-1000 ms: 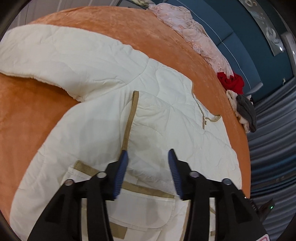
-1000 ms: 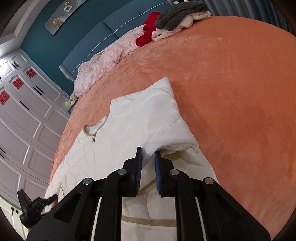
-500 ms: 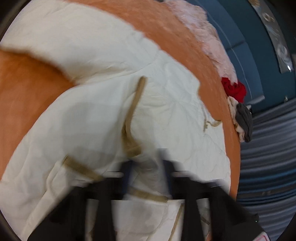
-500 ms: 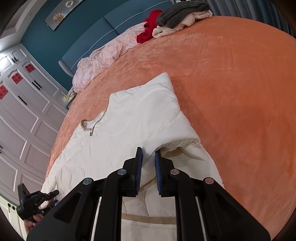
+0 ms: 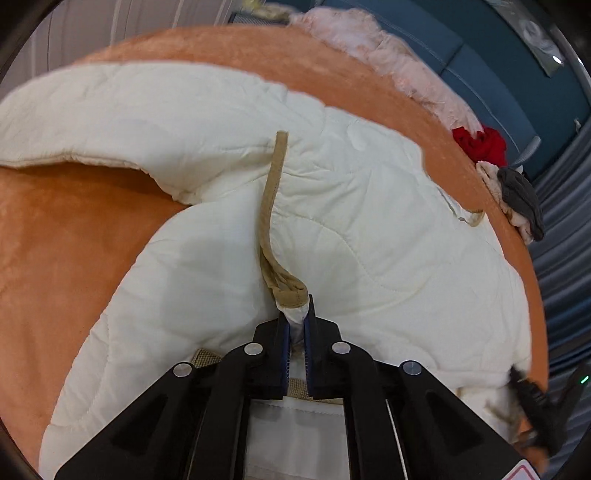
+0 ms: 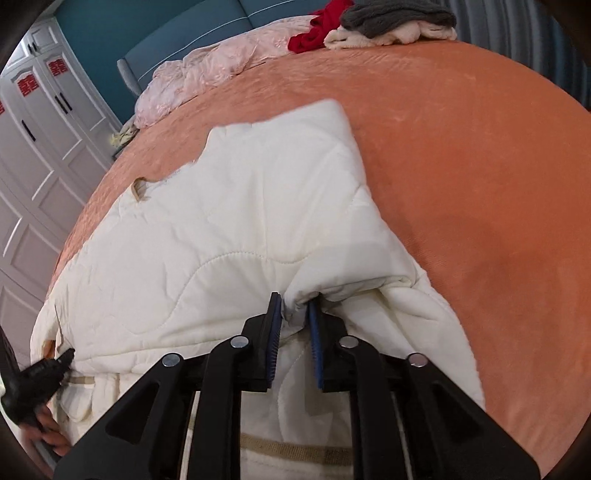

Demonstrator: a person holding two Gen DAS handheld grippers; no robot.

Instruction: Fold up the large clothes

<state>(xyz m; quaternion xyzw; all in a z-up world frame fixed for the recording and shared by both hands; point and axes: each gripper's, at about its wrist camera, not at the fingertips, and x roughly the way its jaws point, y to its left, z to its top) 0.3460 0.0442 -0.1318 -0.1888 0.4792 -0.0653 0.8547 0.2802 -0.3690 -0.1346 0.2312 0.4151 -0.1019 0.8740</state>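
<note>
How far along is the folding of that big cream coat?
Early on. Done: the cream quilted jacket lies spread on the orange bedspread, one sleeve laid over its body. In hand: the left gripper pinches the tan-trimmed edge; the right gripper pinches cream fabric. Left: folding the body.

Both wrist views look closely down across the same cream jacket [image 5: 369,229] toward the bed's [image 6: 480,184] far end.

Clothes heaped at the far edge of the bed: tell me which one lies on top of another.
The grey garment. It rests on top of the cream one. The red one and the pink one lie directly on the orange bedspread.
</note>
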